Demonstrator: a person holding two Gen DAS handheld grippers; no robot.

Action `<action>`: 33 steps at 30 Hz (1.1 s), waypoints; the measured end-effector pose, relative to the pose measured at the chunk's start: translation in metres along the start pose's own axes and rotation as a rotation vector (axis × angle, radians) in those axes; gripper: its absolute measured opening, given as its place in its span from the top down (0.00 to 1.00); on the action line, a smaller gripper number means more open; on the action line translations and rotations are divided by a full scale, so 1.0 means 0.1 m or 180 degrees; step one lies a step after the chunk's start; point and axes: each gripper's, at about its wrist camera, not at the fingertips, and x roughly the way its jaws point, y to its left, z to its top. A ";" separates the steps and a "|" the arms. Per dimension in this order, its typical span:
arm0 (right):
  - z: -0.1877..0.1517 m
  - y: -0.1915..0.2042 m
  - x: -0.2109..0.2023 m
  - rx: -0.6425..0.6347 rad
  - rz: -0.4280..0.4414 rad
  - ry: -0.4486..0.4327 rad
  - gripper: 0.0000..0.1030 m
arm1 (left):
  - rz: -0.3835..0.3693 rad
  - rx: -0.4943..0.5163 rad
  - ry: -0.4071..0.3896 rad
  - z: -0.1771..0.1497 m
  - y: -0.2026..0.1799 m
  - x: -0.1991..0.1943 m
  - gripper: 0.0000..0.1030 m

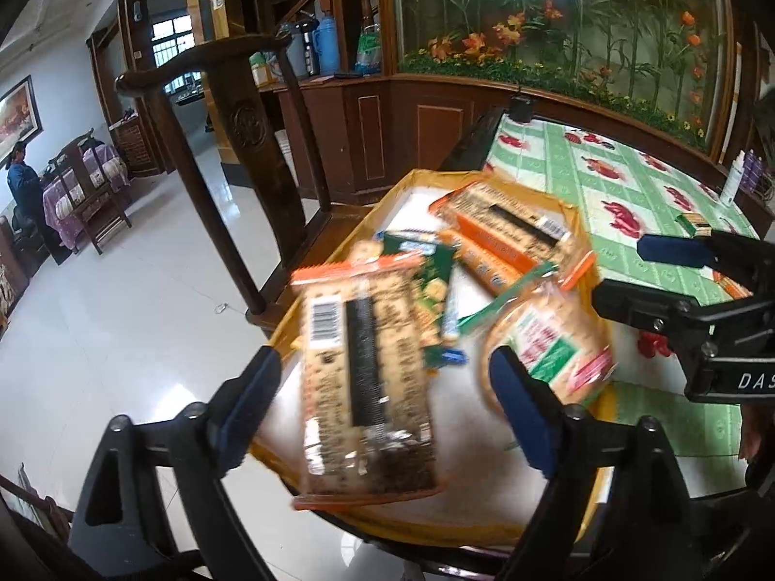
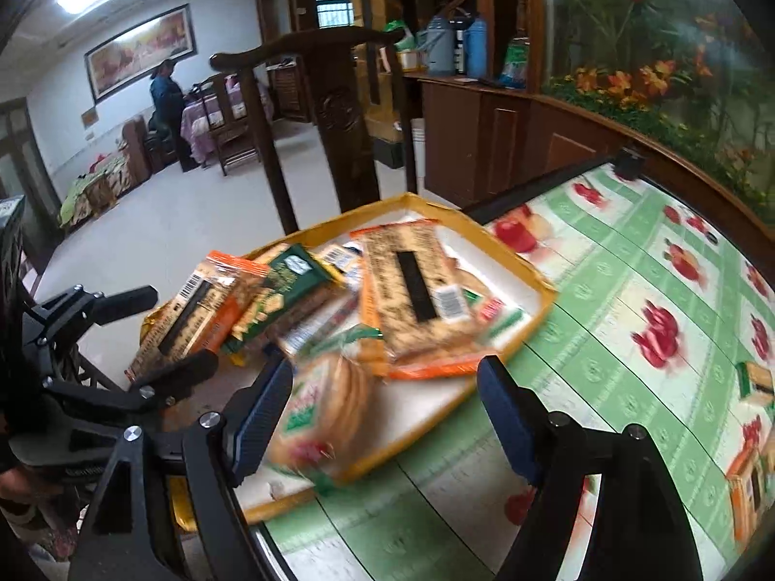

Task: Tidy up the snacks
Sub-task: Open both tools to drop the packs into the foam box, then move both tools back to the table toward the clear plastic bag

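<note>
Several snack packets sit heaped in a yellow-rimmed tray (image 1: 571, 213) at the corner of the surface (image 1: 629, 184), which wears a green checked cloth with red fruit prints. My left gripper (image 1: 382, 377) is spread wide over the near end of that tray, and a long orange-edged cracker packet (image 1: 363, 377) with a barcode and a black stripe lies between its blue fingers (image 1: 256, 387); it's smeared with motion blur, and I can't tell whether either pad touches it. Just right of it I see a round cracker pack (image 1: 552, 344) with a green and red label, close against the other blue pad. Further back in the tray there's a second orange-edged packet (image 1: 508, 222) and a green packet (image 1: 426, 285) tucked under the pile. My right gripper (image 2: 387, 406) is also wide apart, hovering at the tray's near edge; from the right wrist view the round cracker pack (image 2: 329, 411) sits blurred beside its left finger, with nothing clamped between the pads. On the cloth well to the right, outside the tray, lies a small green-and-cream packet (image 2: 755, 382), and another orange one (image 2: 751, 479) at the frame edge. Behind the tray stands a dark wooden chair (image 1: 252, 135).
</note>
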 end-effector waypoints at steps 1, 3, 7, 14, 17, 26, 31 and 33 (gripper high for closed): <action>-0.03 -0.05 -0.04 0.0042 -0.0013 -0.0015 0.23 | -0.0012 0.0029 -0.0013 0.02 -0.06 0.00 0.12; -0.09 -0.14 -0.11 0.0118 -0.0060 -0.0048 0.23 | -0.0016 0.0087 -0.0024 0.05 -0.17 0.00 0.12; -0.20 -0.32 -0.22 0.0235 -0.0182 -0.0048 0.23 | -0.0129 0.0184 -0.0026 0.12 -0.45 0.00 0.11; -0.49 -0.74 -0.48 0.0535 -0.0427 -0.0030 0.23 | -0.0388 0.0393 -0.0045 0.22 -1.05 0.00 0.10; -0.61 -0.92 -0.61 0.0654 -0.0539 -0.0043 0.23 | -0.0490 0.0479 -0.0046 0.25 -1.29 -0.01 0.10; -1.03 -1.52 -1.02 0.0999 -0.0915 -0.0011 0.22 | -0.0740 0.0733 -0.0035 0.33 -2.01 0.04 0.07; -1.26 -1.83 -1.20 0.1215 -0.1077 0.0014 0.22 | -0.0846 0.0886 0.0011 0.35 -2.34 0.07 0.07; -1.35 -1.95 -1.28 0.1283 -0.1132 0.0026 0.22 | -0.0882 0.0936 -0.0009 0.36 -2.45 0.06 0.07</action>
